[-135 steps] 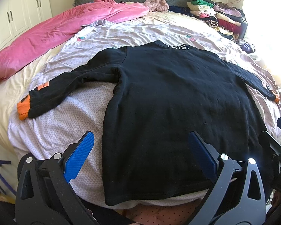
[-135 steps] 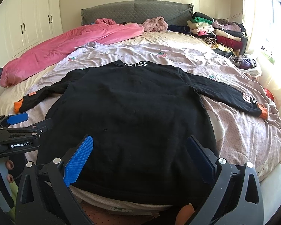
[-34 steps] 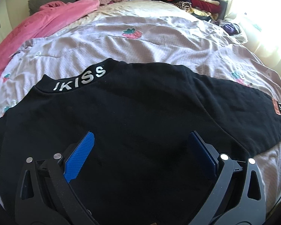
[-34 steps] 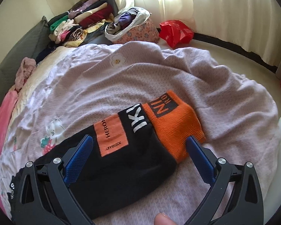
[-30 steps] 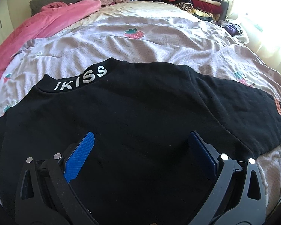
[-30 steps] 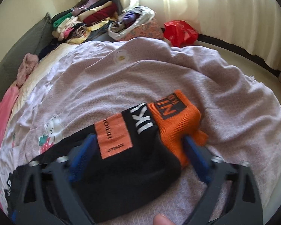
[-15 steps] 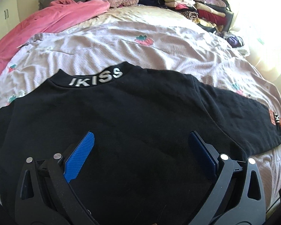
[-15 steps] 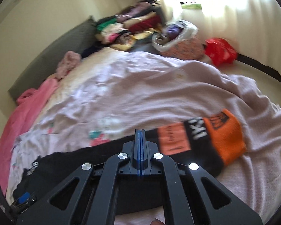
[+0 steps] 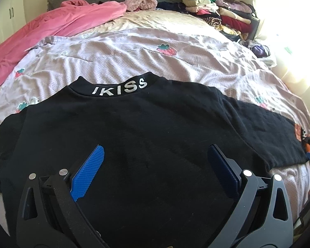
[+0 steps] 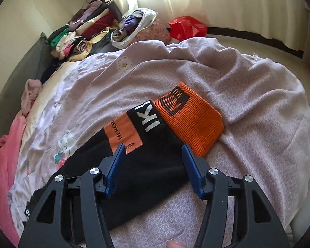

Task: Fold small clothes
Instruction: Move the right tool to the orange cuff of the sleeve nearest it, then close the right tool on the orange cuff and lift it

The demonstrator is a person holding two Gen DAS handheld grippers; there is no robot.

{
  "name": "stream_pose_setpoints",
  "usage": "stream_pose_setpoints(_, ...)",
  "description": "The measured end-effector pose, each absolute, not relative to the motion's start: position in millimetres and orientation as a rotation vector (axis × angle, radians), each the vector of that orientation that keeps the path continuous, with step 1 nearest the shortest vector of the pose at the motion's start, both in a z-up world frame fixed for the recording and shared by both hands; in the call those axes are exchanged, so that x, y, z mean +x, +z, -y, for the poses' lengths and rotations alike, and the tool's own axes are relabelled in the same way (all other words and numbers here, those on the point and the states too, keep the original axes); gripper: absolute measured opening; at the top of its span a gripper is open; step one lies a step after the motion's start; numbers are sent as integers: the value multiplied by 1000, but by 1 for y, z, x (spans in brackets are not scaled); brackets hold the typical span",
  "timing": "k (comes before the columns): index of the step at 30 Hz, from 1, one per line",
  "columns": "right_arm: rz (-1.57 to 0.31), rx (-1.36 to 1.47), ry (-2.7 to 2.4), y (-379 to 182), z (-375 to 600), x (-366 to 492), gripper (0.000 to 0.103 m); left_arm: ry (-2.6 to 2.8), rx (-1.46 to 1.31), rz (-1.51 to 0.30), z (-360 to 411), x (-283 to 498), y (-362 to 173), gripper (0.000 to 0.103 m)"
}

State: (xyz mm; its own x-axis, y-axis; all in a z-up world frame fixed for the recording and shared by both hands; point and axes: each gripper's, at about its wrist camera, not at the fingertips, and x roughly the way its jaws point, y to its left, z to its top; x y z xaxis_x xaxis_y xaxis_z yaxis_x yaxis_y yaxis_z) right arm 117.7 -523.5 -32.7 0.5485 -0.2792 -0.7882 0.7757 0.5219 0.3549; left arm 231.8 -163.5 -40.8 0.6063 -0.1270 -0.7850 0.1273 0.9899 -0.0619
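Ample bedspread (image 10: 258, 107) beyond sleeve cuff (image 10: 192, 119)

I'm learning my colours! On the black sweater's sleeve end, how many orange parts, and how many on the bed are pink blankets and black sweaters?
Orange parts on the sleeve: 2, the cuff and the patch
Pink blankets: 1, the pink blanket
Black sweaters: 1, the black sweater
Total: 4

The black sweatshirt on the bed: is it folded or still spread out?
Spread out. The black sweatshirt lies flat on the bed, collar lettering showing, its orange-cuffed sleeve stretched sideways.
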Motion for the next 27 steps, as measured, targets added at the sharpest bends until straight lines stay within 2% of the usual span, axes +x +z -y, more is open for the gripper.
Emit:
stream_pose_setpoints(14,-631,902,-796,-32,506,95,58,-262,117,-963,221,241,-64,94)
stream_pose_setpoints(15,-626,905,-825,-30,506,92,63,-263,117,-968,222,241,-67,94)
stream_pose_setpoints(16,-629,895,-830,-30,508,93,79,-262,116,-976,222,242,-72,94)
stream_pose_setpoints(19,-650,940,-796,-42,515,96,81,-259,115,-978,223,243,-76,94)
stream_pose_setpoints(21,-659,939,-764,-48,521,101,74,-261,117,-970,223,242,-76,94)
stream_pose_setpoints(22,-633,945,-745,-47,523,101,61,-264,114,-970,222,242,-75,94)
stream_pose_setpoints(23,-623,948,-728,-45,525,101,42,-269,106,-970,221,241,-74,94)
stream_pose_setpoints(24,-617,943,-707,-43,527,102,36,-272,97,-969,220,240,-72,94)
stream_pose_setpoints(26,-596,934,-672,-40,530,102,13,-276,83,-964,217,238,-69,94)
stream_pose_setpoints(27,-596,936,-657,-39,530,103,13,-274,79,-959,215,237,-67,94)
